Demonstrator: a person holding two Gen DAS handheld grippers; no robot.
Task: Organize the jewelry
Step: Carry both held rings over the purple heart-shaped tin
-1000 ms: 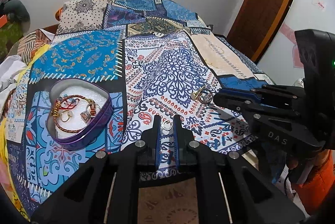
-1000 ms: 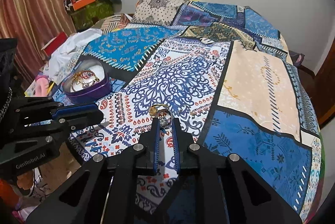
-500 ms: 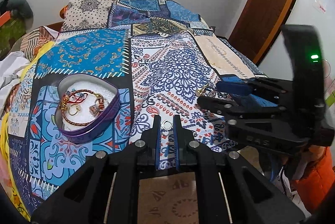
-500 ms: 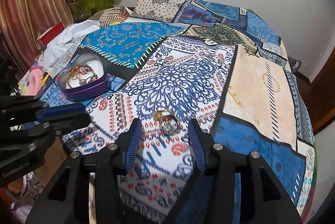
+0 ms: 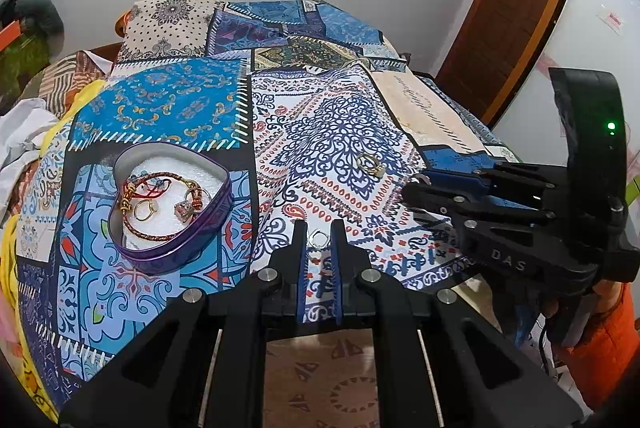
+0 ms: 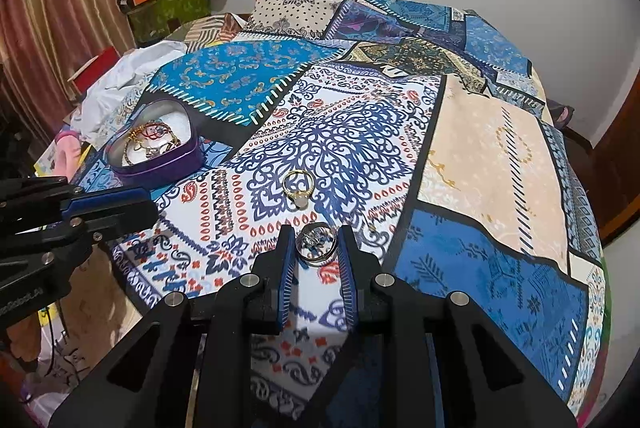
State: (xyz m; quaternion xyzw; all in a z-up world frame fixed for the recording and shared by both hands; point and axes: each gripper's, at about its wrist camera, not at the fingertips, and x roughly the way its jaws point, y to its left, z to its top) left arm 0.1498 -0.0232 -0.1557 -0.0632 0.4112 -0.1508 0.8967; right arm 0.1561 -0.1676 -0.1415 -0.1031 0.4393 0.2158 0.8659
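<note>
Rings lay between both tongs' fingers. The left tongs [image 5: 319, 237] were nearly closed on a small silver ring [image 5: 318, 238]. The right tongs [image 6: 317, 243] stood part open around a silver band [image 6: 316, 242]; contact could not be confirmed. A gold ring [image 6: 297, 189] lay just ahead of the right tongs on the quilt [image 6: 496, 156]. The tin [image 5: 218, 224], left of both tongs, held bracelets [image 5: 160, 206].
</note>
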